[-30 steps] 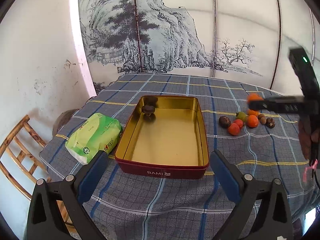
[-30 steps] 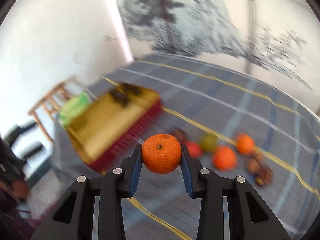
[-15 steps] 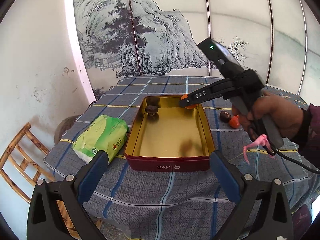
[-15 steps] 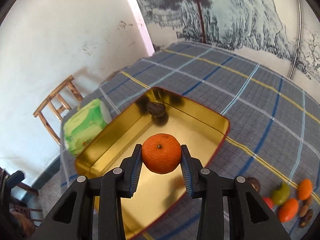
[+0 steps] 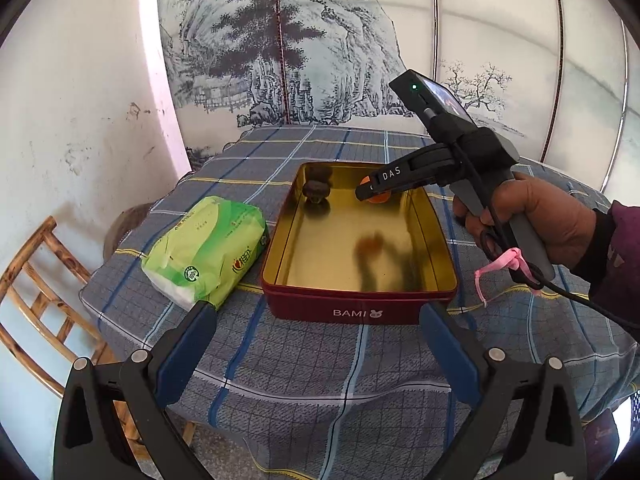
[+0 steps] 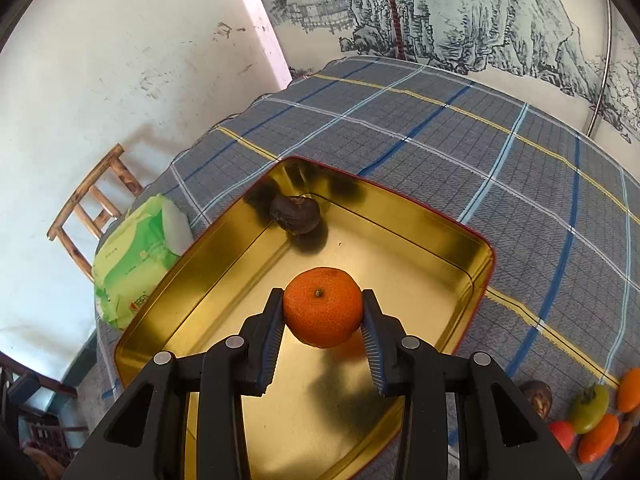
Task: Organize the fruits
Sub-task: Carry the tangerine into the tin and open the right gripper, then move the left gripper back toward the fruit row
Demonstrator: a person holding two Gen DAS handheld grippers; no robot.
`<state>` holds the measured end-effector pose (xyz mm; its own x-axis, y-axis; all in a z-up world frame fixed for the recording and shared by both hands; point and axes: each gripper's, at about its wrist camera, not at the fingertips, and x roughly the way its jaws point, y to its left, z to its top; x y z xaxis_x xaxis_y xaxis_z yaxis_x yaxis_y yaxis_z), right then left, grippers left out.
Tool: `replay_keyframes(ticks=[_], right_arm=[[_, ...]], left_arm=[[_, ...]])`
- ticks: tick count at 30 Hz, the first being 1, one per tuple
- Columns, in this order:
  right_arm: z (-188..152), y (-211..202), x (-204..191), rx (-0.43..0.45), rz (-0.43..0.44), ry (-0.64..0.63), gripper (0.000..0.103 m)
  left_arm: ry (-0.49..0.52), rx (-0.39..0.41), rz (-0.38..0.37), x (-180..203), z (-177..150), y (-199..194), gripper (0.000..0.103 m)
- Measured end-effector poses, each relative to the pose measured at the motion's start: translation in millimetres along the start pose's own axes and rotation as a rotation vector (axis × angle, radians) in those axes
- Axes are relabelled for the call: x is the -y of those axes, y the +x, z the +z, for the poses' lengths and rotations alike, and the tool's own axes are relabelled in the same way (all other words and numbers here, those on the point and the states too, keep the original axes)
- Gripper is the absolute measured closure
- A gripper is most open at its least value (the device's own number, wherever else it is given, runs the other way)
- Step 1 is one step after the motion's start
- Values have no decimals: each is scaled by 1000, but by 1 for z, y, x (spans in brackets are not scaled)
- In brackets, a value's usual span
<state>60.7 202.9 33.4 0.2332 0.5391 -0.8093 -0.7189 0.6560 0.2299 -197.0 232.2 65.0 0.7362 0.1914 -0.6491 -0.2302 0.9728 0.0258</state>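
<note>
The right hand-held gripper (image 6: pixel 322 322) is closed on a small orange tangerine (image 6: pixel 322 306), its two blue ribbed pads pressing the fruit from either side, stem end facing the camera. A person's hand (image 5: pixel 532 220) grips the handle, with a pink ribbon and a black cable trailing from it. The gripper tilts downward and holds the tangerine above the inside of a rectangular tin (image 6: pixel 440 216), gold inside and red outside, with the word BAMI on its near wall. The fruit hangs over the far half of the tin and is not touching the floor of it; its blurred reflection shows on the gold bottom.

Inside the tin, in its far left corner, lies one dark brown wrinkled fruit (image 6: pixel 295 214), well apart from the tangerine.

The left hand-held gripper (image 5: pixel 318 344) stands wide open and empty, its blue pads hovering just in front of the tin's near wall, one toward each near corner.

The tin sits on a desk (image 5: pixel 340 364) covered with a grey-blue checked cloth. Just left of the tin lies a green and white soft pack of tissues (image 5: pixel 204 252). To the right of the tin, on the cloth, waits a small cluster of fruits (image 6: pixel 588 416): orange, red, green and brown ones close together. Left of the desk, beyond the tissue pack, stands a wooden chair (image 5: pixel 36 292).
</note>
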Motion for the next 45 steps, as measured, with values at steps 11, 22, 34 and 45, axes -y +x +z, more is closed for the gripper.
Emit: replay_keyframes(ticks=[11,22,34,45], right_arm=[[13,10,8,36,24,73,62],[-28,-104,13,235,88,74,59],[-191,-216,47,333,-89,142,47],[-279,-247,104,347,-141,358,47]], left_arm=[[-4,-32,6,-3,-3,8,3],[26,-6,-21,16,4,-6,3],[158,28,-46,73,10,-17,3],[294,36,-73,128,14,-9,2]])
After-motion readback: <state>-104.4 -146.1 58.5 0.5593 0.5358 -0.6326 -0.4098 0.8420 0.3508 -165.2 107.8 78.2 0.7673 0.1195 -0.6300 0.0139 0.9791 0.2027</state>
